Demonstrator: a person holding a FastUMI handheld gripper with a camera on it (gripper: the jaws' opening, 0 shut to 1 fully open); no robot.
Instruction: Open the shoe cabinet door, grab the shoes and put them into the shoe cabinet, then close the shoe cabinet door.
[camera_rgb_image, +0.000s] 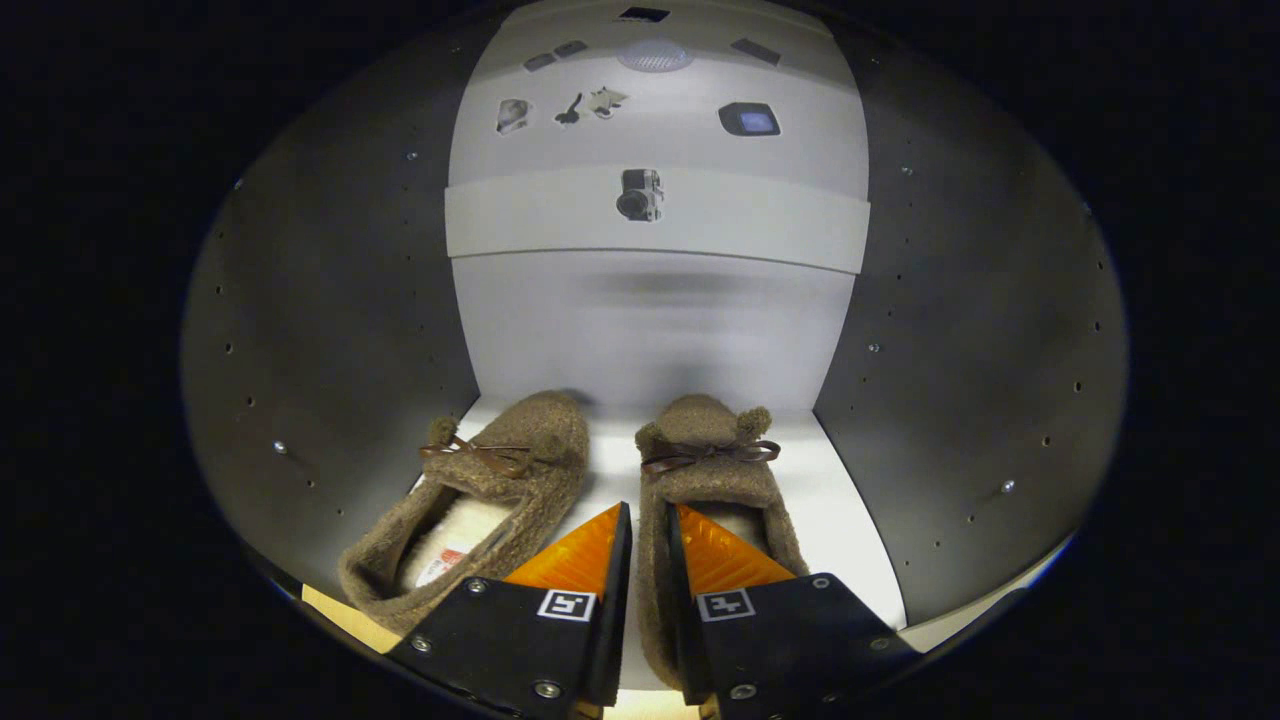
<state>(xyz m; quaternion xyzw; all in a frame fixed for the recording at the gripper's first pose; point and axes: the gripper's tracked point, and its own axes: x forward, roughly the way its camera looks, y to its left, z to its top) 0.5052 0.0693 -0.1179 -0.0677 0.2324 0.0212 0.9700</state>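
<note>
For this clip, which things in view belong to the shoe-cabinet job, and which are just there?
Part of the job:
- right slipper, its inner side wall between the gripper fingers
- left slipper, beside it on the white shelf
- cabinet side walls

Just there:
- small camera on the pale panel beyond the slippers
- round grille and small dark fittings higher up

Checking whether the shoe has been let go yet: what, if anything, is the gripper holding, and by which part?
The gripper is pinching the right slipper by the inner side wall of its opening, one finger inside, one outside. The left slipper lies free beside it.
</note>
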